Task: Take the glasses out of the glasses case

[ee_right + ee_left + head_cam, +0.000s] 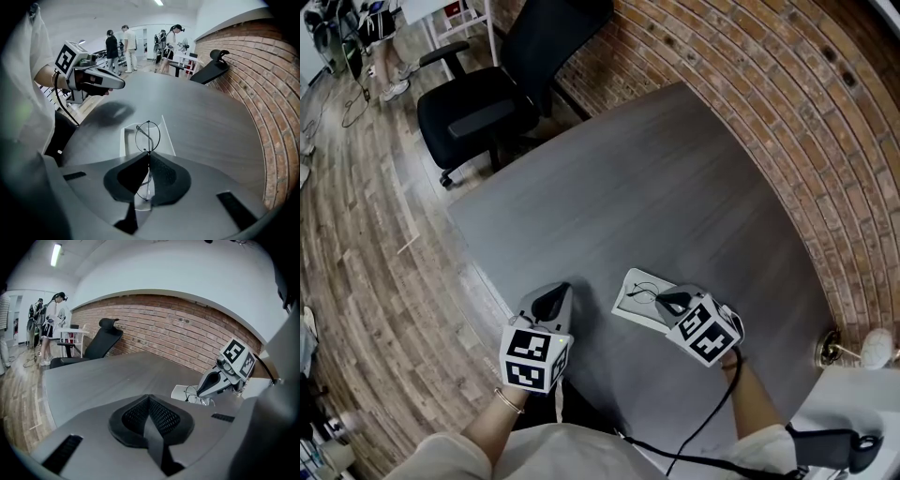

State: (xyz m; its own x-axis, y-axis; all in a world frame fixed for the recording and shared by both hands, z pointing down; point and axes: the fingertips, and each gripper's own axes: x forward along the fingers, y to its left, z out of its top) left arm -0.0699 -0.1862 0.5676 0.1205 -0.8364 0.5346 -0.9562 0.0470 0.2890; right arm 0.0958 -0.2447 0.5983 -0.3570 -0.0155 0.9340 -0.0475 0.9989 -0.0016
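**Right tongs on the glasses, lift to come**

Marker cubes (532,358) sit closest to my head camera, low in the frame, one on each tool. Past them the grey tabletop (647,206) fills the middle of the picture, with a black office chair (487,94) at the upper left. The white glasses case (628,305) lies open on the tabletop at lower centre, near the front edge. Over it the right tongs (149,152) are pinched on the thin wire frame of the glasses (147,136), and one round lens stands upright just beyond the tips. I cannot tell whether the frame is clear of the case. The left tongs (149,397) are pressed together on nothing and hover beside the case, apart from it.

My judgement for the lift is to raise straight up and slowly with a light pinch, since wire this fine would likely bend or twist out under a hard squeeze. If the case rises too, I would bring the left tongs down on its rim to pin it.

No brand or wording is readable anywhere. The cubes carry only black-and-white square patterns, and the case looks unprinted.
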